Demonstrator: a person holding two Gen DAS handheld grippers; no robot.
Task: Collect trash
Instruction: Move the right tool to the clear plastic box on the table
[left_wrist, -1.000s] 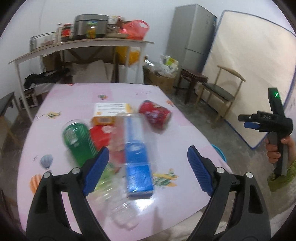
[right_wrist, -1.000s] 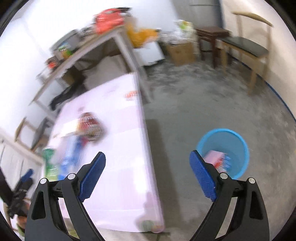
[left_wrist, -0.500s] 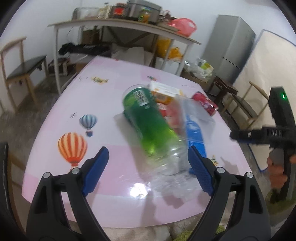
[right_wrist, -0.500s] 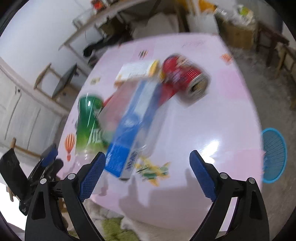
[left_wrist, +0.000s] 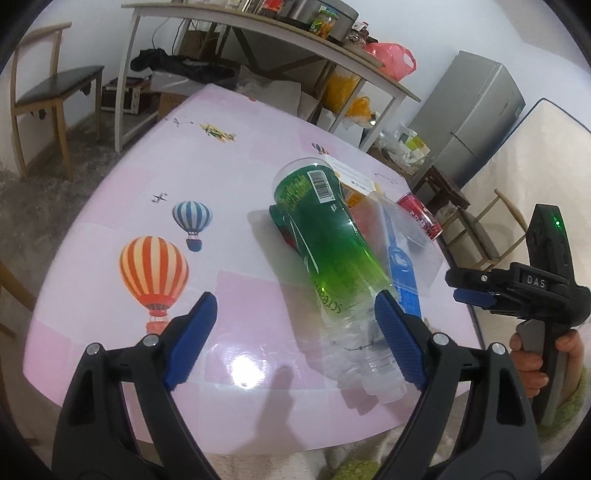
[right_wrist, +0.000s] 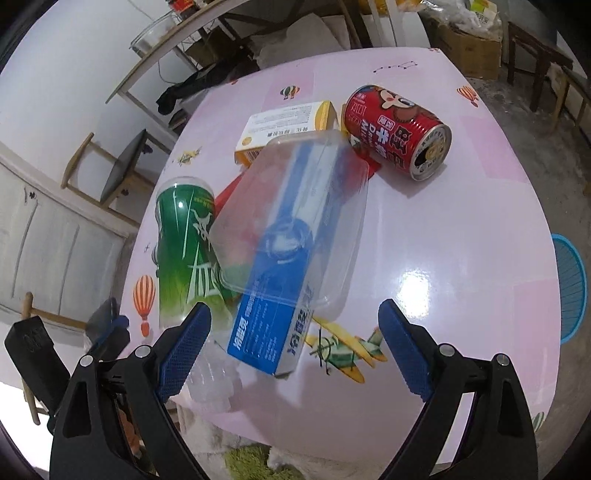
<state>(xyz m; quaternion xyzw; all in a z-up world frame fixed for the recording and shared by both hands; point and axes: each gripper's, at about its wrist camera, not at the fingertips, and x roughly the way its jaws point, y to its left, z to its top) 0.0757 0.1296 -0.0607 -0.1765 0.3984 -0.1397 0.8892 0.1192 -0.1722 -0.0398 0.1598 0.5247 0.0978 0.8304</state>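
Our left tool hangs with its blue pads spread wide over the near edge of the pink counter, gripping nothing. In this view a green-labelled plastic bottle lies on its side, its clear neck end just beside the tool's right pad. Behind it we see a clear plastic container, a blue box, a yellow-and-white box and a red can. The right tool shows at the right, held in a hand.

From the right wrist, our right tool is also spread apart and empty above the counter. The clear container rests on the blue box; we cannot tell whether it holds anything itself. The green bottle lies at its left, and the can lies on its side. A blue basket stands on the floor off the counter's right edge, its contents hidden.
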